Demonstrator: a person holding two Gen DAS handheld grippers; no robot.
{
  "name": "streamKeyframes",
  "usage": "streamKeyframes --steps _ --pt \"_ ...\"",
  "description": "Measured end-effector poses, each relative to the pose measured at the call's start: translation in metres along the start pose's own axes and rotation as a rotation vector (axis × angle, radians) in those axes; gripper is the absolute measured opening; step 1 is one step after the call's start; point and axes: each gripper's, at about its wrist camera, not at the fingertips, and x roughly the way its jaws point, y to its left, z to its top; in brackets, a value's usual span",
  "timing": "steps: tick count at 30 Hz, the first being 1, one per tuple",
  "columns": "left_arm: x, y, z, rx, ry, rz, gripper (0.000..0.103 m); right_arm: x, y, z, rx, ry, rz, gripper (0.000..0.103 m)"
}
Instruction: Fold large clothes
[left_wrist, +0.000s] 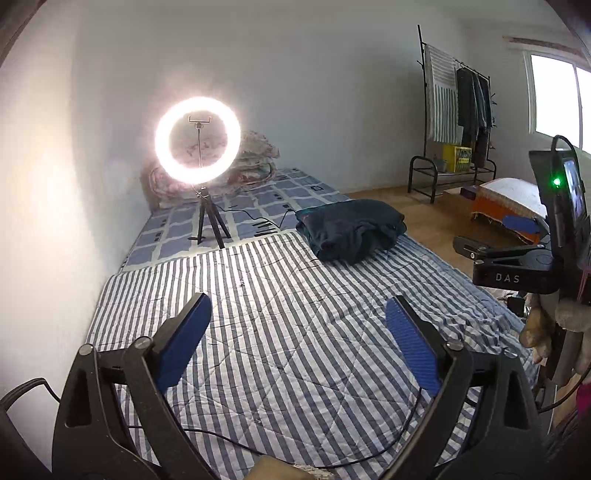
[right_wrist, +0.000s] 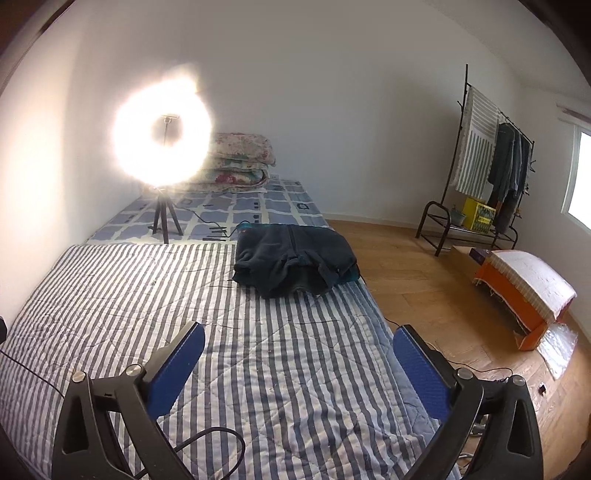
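Looking along the left gripper (left_wrist: 298, 326), jaws stand wide with nothing between them, above the striped quilt (left_wrist: 280, 332); the dark garment (left_wrist: 351, 229) lies bundled, roughly folded, near the bed's right edge by the ring light (left_wrist: 197, 140), well apart from the pads, and the right gripper's body shows at the frame's right edge. From the right gripper (right_wrist: 299, 354), jaws equally wide and empty, garment (right_wrist: 295, 258) ahead, slightly left of centre, loose flaps facing the camera. Judgement: fold looks done or another piece is due; if re-gripping, approach low, take two outer corners, avoid the cables (right_wrist: 221, 443) trailing over the quilt.
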Motion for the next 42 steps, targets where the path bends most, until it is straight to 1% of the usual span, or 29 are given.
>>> streamKeyframes --steps 4,10,16,31,42 --pt "0.003 -0.002 -0.005 0.021 0.013 0.007 0.098 0.003 0.005 0.001 -0.004 -0.005 0.006 0.103" --pt "0.010 -0.001 -0.009 0.010 0.041 0.017 0.099 0.007 0.005 0.000 -0.002 0.003 0.014 0.103" --pt "0.016 0.000 -0.012 -0.001 0.060 0.017 0.099 0.011 0.000 0.000 0.029 0.011 0.020 0.103" --pt "0.013 -0.001 -0.011 -0.007 0.044 0.019 0.099 0.012 -0.002 -0.001 0.058 0.024 0.038 0.103" --pt "0.010 0.000 -0.010 -0.012 0.038 0.024 0.099 0.014 0.000 -0.002 0.056 0.033 0.040 0.103"
